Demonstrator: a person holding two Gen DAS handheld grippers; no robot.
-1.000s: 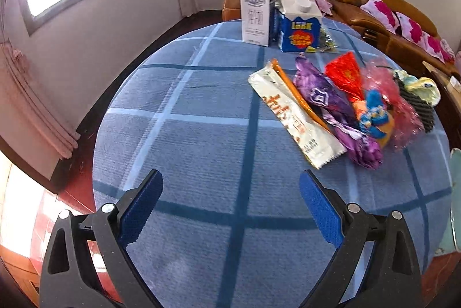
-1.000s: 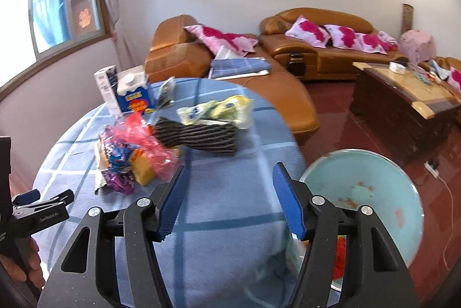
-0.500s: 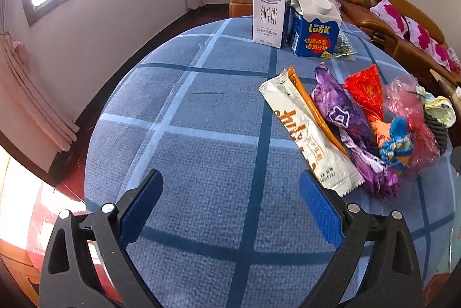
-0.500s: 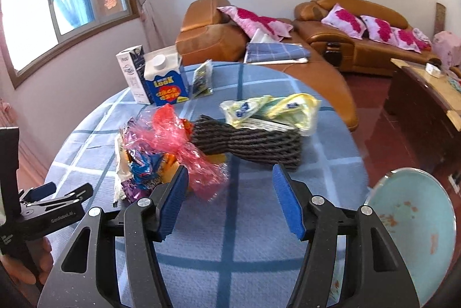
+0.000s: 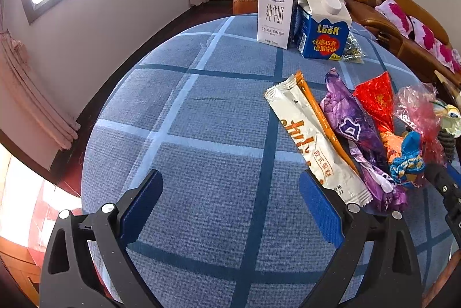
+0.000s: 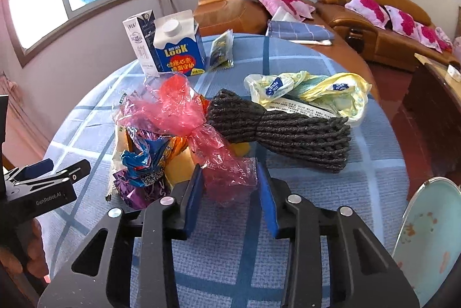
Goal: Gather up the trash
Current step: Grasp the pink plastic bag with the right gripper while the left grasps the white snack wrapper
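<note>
Pink wrapper (image 6: 227, 178) being pinched by right gripper (image 6: 229, 187) on tablecloth (image 6: 288, 221), beside black netting (image 6: 288, 132). Left gripper (image 5: 230, 201) being held spread, empty, just left of white wrapper (image 5: 311, 144).

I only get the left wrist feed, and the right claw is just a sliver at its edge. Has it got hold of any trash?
Observer: The right claw has the tail of the pink wrapper between its pads. Both seem to touch it, but I cannot confirm a firm pinch.
Operator: Anything lying against that wrapper?
Observer: A black knitted bundle lies along its right side and appears to touch it.
Operator: Where could the trash go?
Observer: A pale blue basin shows past the edge of the table, right of the claw. That is probably the spot, though I am not certain.
</note>
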